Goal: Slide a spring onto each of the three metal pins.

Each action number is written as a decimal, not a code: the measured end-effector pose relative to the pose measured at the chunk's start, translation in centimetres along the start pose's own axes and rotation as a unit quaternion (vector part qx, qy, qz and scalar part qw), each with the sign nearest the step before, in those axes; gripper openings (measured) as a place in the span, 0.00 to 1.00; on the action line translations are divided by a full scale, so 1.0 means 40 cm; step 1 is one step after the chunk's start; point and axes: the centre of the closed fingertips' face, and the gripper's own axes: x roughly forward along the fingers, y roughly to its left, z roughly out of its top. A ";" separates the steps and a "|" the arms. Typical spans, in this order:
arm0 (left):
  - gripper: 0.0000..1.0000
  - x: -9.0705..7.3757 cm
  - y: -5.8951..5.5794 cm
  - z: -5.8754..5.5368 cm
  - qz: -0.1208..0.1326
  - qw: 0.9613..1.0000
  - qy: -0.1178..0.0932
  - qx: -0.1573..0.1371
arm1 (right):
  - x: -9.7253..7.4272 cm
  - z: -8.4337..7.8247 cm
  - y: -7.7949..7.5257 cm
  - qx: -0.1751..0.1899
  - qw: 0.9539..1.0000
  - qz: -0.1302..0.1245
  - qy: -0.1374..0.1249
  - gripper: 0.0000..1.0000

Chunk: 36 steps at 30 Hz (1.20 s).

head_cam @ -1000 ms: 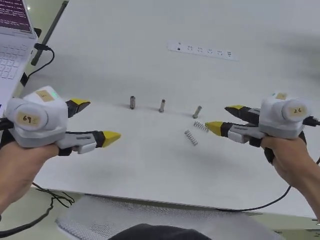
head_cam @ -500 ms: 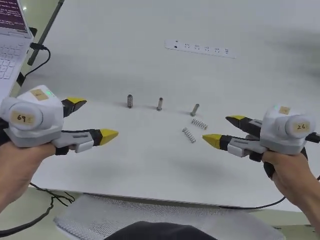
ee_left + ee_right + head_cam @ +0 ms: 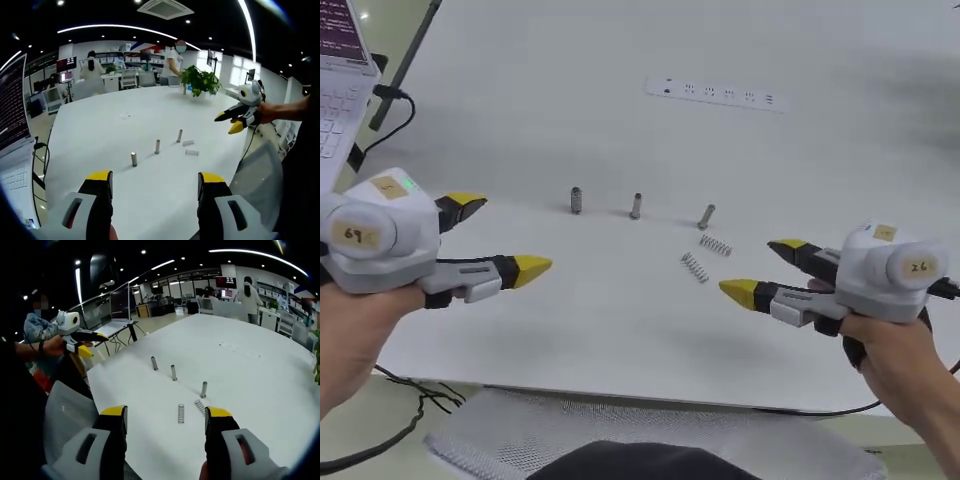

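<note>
Spread wide and holding nothing on the right gripper [image 3: 750,267], poised over the near edge of the table [image 3: 620,330]; equally wide and empty on the left gripper [image 3: 512,233]. Just ahead of the right fingers [image 3: 740,291], lying flat: near spring [image 3: 695,267], far spring [image 3: 717,245]. Best to pinch the near spring lightly mid-coil, stand it upright, thread it over the right pin [image 3: 706,216]. Left pin [image 3: 576,200] seemingly sleeved already; middle pin [image 3: 636,206] bare.
</note>
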 end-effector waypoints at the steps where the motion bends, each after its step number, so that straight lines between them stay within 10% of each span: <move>1: 0.65 0.003 -0.003 0.000 -0.002 1.000 0.001 0.002 | -0.001 0.000 0.000 0.000 1.000 0.000 0.000 0.62; 17: 0.65 0.078 -0.059 0.027 -0.058 0.997 0.022 0.050 | -0.016 -0.013 -0.006 0.004 1.000 -0.005 0.000 0.62; 36: 0.65 0.190 -0.147 0.050 -0.137 0.983 0.045 0.114 | -0.018 -0.028 0.009 0.011 1.000 -0.004 0.006 0.61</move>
